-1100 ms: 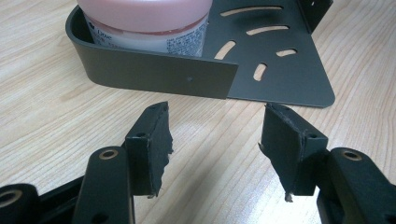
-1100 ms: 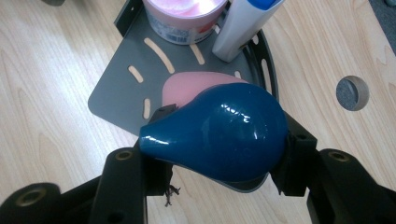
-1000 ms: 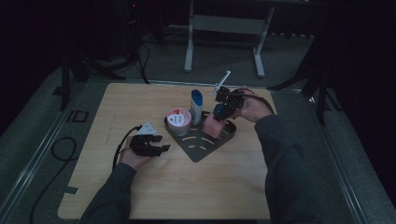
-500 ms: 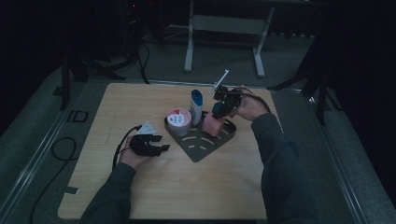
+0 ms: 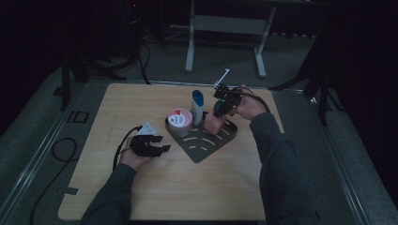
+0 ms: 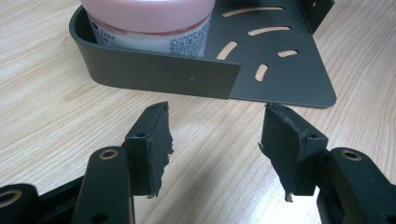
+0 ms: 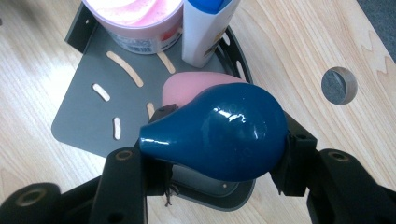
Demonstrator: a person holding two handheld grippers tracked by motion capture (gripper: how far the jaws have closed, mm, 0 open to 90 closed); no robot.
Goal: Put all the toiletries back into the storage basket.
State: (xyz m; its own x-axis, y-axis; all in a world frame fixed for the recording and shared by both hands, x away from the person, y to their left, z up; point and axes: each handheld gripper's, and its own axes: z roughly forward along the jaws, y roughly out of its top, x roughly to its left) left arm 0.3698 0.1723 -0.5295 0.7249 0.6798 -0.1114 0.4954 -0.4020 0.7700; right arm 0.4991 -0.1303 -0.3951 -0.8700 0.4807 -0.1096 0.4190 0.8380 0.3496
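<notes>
Right gripper view is showing the right claw clamping a glossy dark-blue pear-shaped bottle by its wide body, holding it just above the near corner of the dark grey slotted metal corner tray. A soft pink rounded piece is lying in the tray right behind the bottle. Farther off, a pink-lidded white tub and a white bottle with a blue cap are standing side by side at the tray's back wall. Left gripper view is showing the left claw with its jaws apart and nothing between them, resting low over the pale wooden counter just short of the tray's wall; the tub's label is reading "Dove", its finer print being too small to make out. Compared with a second ago, the high view is showing the blue bottle sitting slightly closer to the tray, while the left claw is staying put.
</notes>
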